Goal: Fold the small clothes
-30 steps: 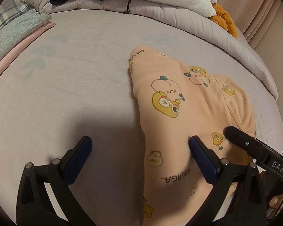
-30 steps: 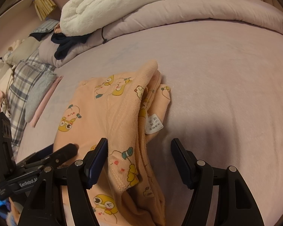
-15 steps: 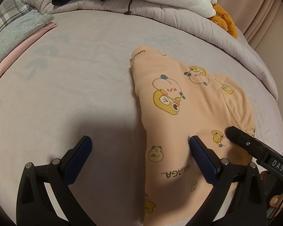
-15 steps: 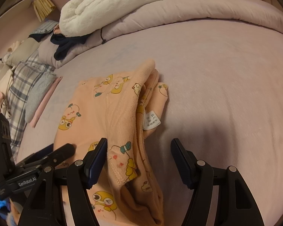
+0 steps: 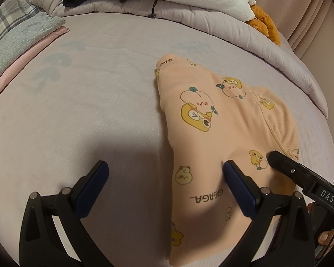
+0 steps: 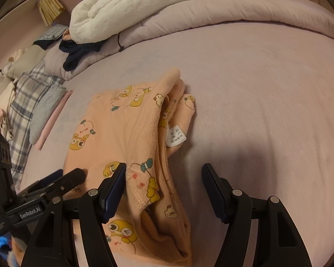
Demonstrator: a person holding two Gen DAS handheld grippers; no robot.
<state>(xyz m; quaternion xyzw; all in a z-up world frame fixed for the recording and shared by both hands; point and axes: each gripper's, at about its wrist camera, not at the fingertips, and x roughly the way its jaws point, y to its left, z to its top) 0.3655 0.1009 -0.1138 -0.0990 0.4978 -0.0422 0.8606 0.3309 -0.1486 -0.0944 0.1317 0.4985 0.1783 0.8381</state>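
Bedding fills both views: a pale lilac bedspread [image 5: 82,102] stretches across the whole surface, with a rolled lilac duvet [image 6: 222,13] along its far edge and a white fleece blanket [image 6: 140,4] heaped on top of it. Dark navy clothing [image 6: 78,53] lies at the foot of that heap, and an orange plush item [image 5: 265,22] shows beside the white fleece. A stack of folded pieces, plaid, grey and pink [image 5: 22,44], sits well apart at the left side of the bed. Near the middle lies the peach pajama garment [image 5: 211,133] printed with cartoon ducks and the word GAGAGA, folded lengthwise into a long strip with several layers showing along its right edge, where a white care label [image 6: 176,136] sticks out. The left gripper [image 5: 164,184] stands wide open, holding nothing; its right finger presses on the garment's near end while its left finger is over bare bedspread. The right gripper [image 6: 164,189] is likewise spread wide and empty, straddling the garment's layered edge, its left finger against the fabric and its right finger over the bedspread.
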